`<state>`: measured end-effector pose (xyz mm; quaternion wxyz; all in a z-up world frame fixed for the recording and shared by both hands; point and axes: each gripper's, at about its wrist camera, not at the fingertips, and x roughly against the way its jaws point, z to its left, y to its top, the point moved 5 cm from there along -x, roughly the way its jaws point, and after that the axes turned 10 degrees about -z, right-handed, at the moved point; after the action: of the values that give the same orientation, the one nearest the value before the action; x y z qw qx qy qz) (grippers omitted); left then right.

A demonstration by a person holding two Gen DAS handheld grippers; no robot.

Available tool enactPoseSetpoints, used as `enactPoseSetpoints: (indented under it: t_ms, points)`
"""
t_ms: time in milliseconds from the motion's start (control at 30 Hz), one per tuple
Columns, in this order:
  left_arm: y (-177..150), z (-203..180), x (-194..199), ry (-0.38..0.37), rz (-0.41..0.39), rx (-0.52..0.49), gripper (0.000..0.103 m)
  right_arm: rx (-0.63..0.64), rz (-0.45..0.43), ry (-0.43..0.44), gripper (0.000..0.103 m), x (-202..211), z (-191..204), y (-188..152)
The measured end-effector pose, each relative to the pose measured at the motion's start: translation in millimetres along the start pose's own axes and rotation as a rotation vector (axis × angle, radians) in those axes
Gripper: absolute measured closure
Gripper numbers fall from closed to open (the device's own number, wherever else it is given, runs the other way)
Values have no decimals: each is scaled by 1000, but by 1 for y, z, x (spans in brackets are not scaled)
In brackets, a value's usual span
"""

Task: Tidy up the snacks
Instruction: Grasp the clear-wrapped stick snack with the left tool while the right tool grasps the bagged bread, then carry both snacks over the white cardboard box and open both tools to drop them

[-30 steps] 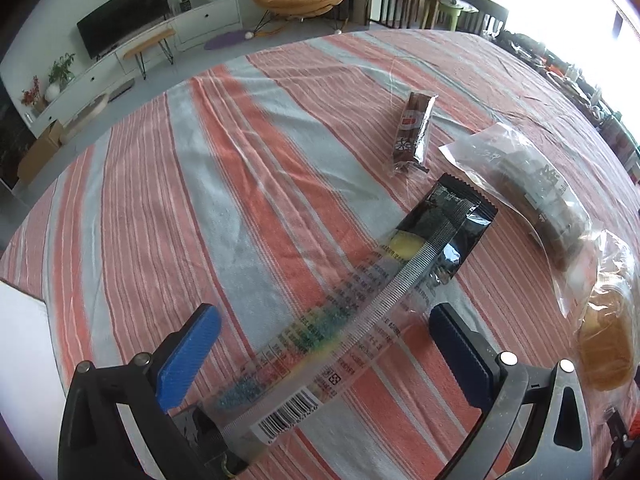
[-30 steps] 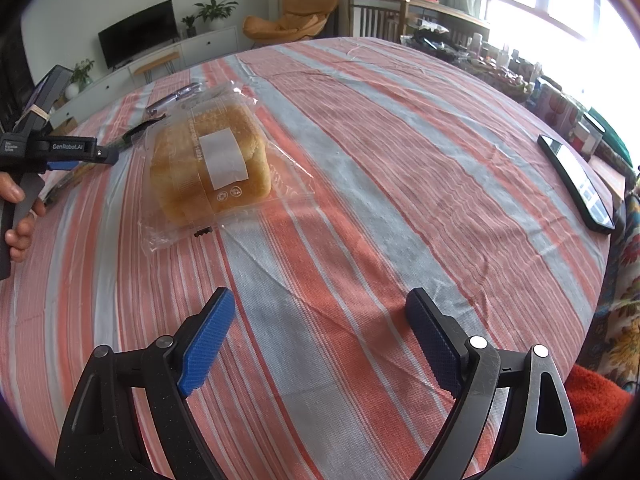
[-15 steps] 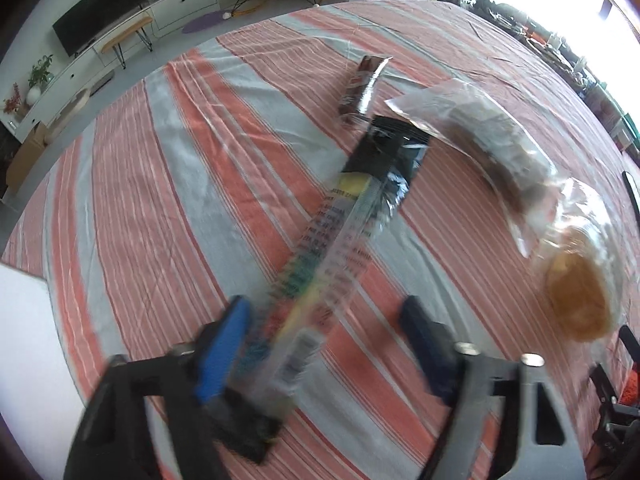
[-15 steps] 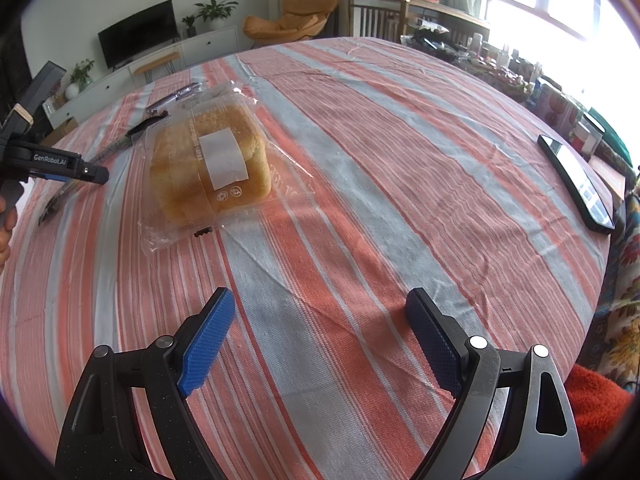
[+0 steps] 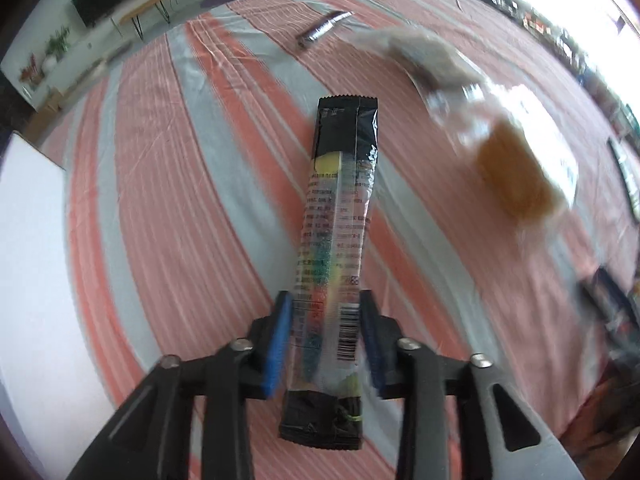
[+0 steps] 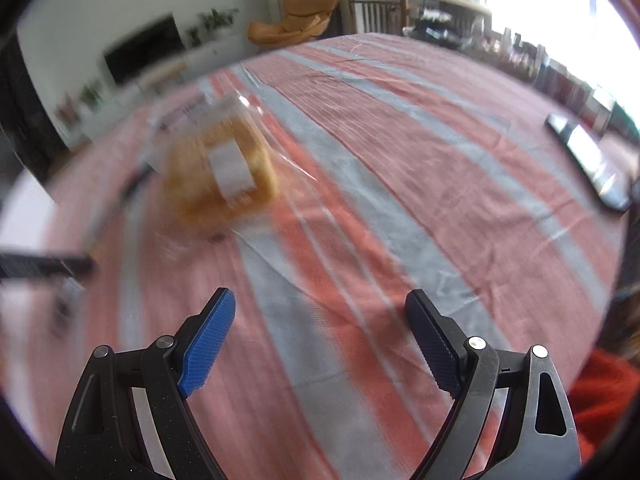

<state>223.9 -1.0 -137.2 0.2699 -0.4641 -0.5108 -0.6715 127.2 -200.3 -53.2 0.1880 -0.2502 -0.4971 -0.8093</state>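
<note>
Tablecloth (image 6: pixel 400 152): orange-red and grey stripes, creased, covering the whole table.
Phone (image 6: pixel 588 160): dark slab lying flat at 3 o'clock on the cloth, near the table edge, screen catching light.
Television (image 6: pixel 142 54): black screen on the far wall, at 11 o'clock.
Armchair (image 6: pixel 296 18): orange, at 12 o'clock beyond the table.
Wooden chair (image 6: pixel 376 10): slatted back, just right of the armchair.
Houseplants (image 5: pixel 58 38): blurred, on the low white cabinet at 10 o'clock.
White board (image 5: pixel 32 280): flat white surface at 9 o'clock.

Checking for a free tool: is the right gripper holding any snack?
No, the right gripper is open over the striped tablecloth, with nothing between its pads.
</note>
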Motion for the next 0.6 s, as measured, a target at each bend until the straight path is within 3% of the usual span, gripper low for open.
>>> enactPoseSetpoints:
  t_ms: [67, 100, 167, 267, 300, 333, 367, 400, 467, 533, 600]
  points:
    - [-3, -4, 4, 56, -48, -45, 36, -81, -62, 56, 14, 13, -7, 18]
    - [-4, -5, 3, 83, -66, -60, 21, -61, -64, 56, 13, 12, -5, 26]
    - [-3, -4, 2, 101, -102, -48, 18, 35, 1, 79, 13, -5, 13, 46]
    - [2, -1, -2, 69, -114, 18, 19, 132, 167, 122, 13, -49, 48, 66]
    - [3, 1, -3, 52, -118, 40, 30, 154, 211, 126, 13, -64, 57, 68]
    - [5, 3, -2, 19, -137, 69, 60, 199, 279, 101, 14, -87, 68, 67]
    - [6, 2, 0, -3, -148, 96, 73, 235, 326, 61, 14, -102, 71, 62]
    - [7, 6, 2, 22, -150, 126, 82, 283, 391, 4, 14, -122, 73, 55]
    - [4, 11, 5, -5, -165, 195, 83, 305, 436, -13, 14, -136, 72, 44]
    - [-8, 19, 17, -68, -184, 321, 83, 289, 380, -27, 29, -126, 72, 47]
    - [-23, 20, 44, -132, -230, 401, 83, 207, 365, 28, 30, -106, 68, 49]
